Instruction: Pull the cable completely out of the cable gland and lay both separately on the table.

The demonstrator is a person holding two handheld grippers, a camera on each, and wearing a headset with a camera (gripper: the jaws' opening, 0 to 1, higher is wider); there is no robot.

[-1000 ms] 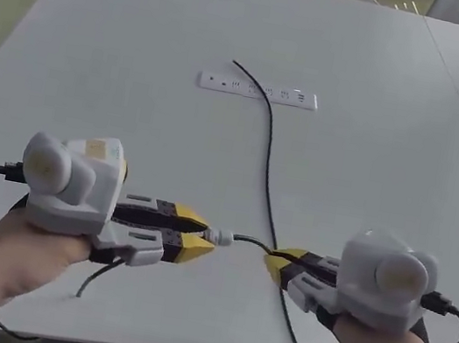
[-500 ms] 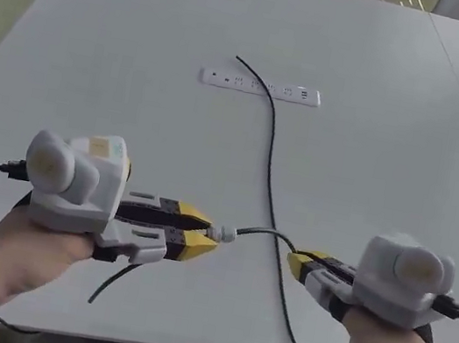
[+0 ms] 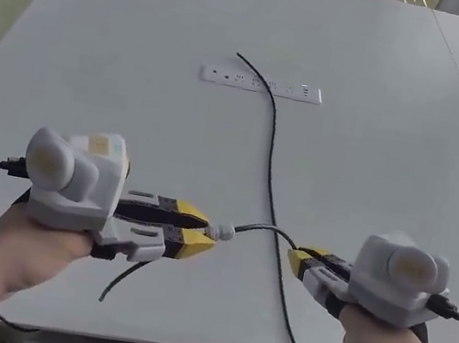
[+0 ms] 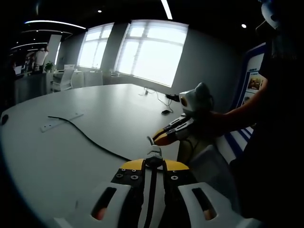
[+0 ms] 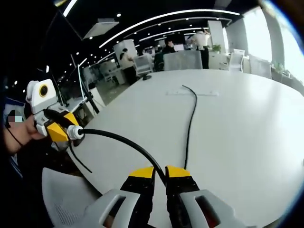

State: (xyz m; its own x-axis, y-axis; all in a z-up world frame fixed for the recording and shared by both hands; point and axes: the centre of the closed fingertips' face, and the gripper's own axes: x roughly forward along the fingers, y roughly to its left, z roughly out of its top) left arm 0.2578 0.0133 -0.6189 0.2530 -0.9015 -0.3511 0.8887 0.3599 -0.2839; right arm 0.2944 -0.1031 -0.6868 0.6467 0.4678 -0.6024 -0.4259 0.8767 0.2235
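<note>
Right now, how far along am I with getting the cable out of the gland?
Done: both pieces are gripped. In hand: the left tongs are shut on the white cable gland, the right tongs shut on the cable. Left: a cable tail pokes out behind the left tongs, so the cable is not through yet; then lay both apart on the table.

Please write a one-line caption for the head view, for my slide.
Left claw holds the white cable gland while the right claw grips the black cable above the grey table.
</note>
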